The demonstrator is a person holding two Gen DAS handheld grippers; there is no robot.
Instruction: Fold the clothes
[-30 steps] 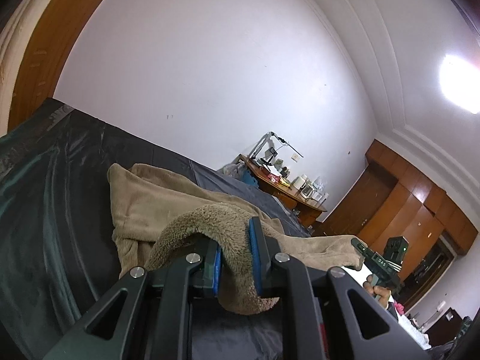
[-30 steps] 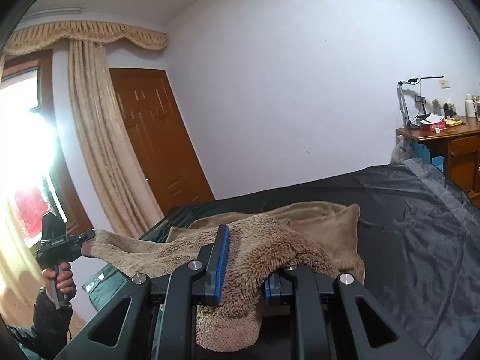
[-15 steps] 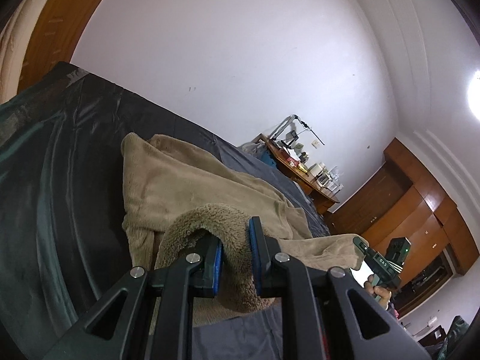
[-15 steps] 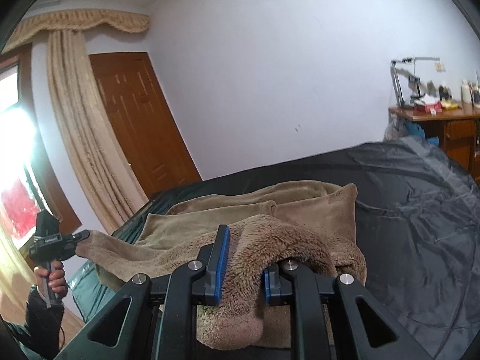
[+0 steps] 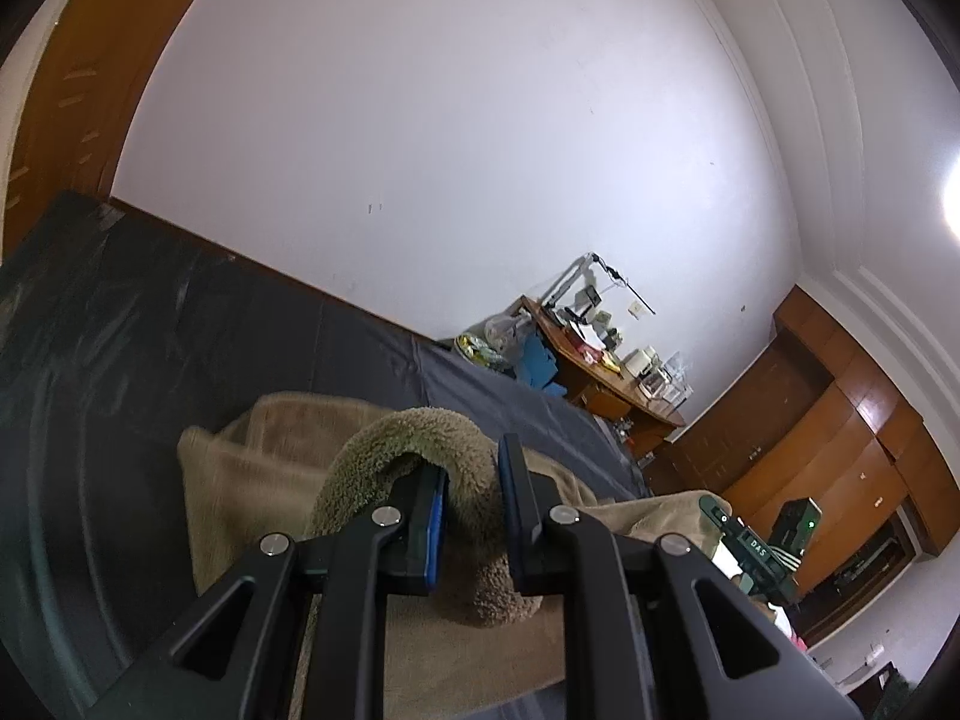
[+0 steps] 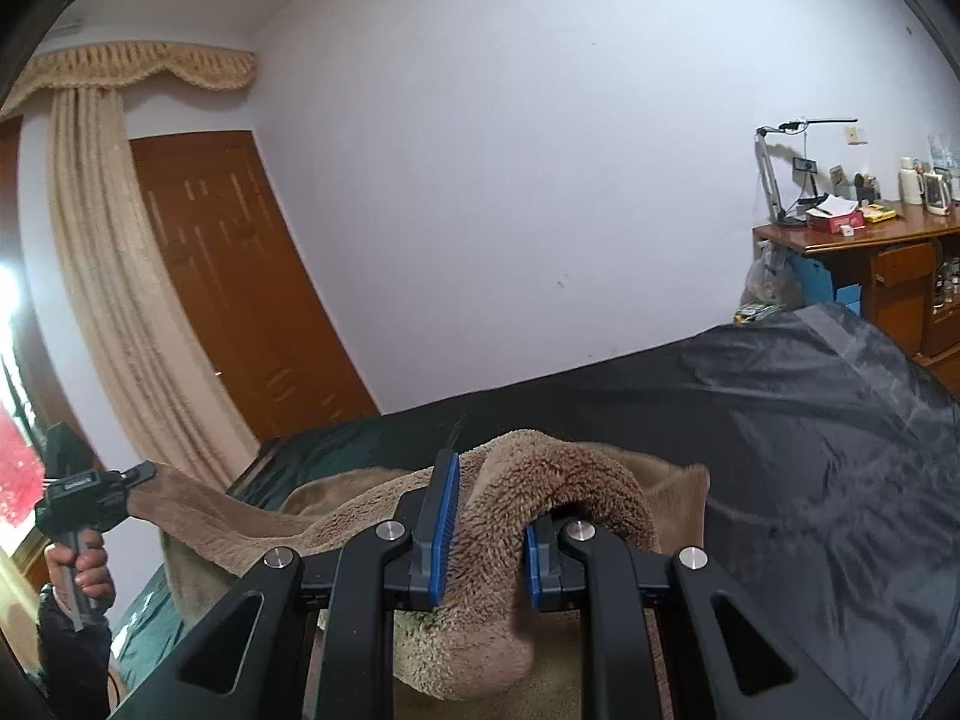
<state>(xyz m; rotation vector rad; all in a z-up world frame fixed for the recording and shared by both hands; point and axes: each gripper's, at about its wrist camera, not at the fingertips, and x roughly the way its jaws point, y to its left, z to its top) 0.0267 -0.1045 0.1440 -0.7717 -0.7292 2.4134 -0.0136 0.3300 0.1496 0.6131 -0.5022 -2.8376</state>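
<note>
A tan fleece garment [image 5: 264,480] lies on a bed with a dark cover [image 5: 120,330]. My left gripper [image 5: 471,516] is shut on a fluffy edge of the garment, which loops over its left finger. My right gripper [image 6: 486,540] is shut on another fluffy edge of the same garment [image 6: 360,510] and holds it above the bed [image 6: 810,432]. The cloth stretches between the two grippers. Each gripper shows in the other's view: the right one [image 5: 750,546] and the left one [image 6: 84,492], held by a hand.
A wooden desk [image 6: 870,258] with a lamp and small items stands past the bed's far corner. A wooden door [image 6: 240,276] and a beige curtain [image 6: 108,276] are on the left. Wooden wardrobes [image 5: 828,432] line the right wall.
Both grippers have carried the held edge forward over the garment, toward the wall. Less of the spread garment shows ahead of the fingers. The grip on the cloth is unchanged.
</note>
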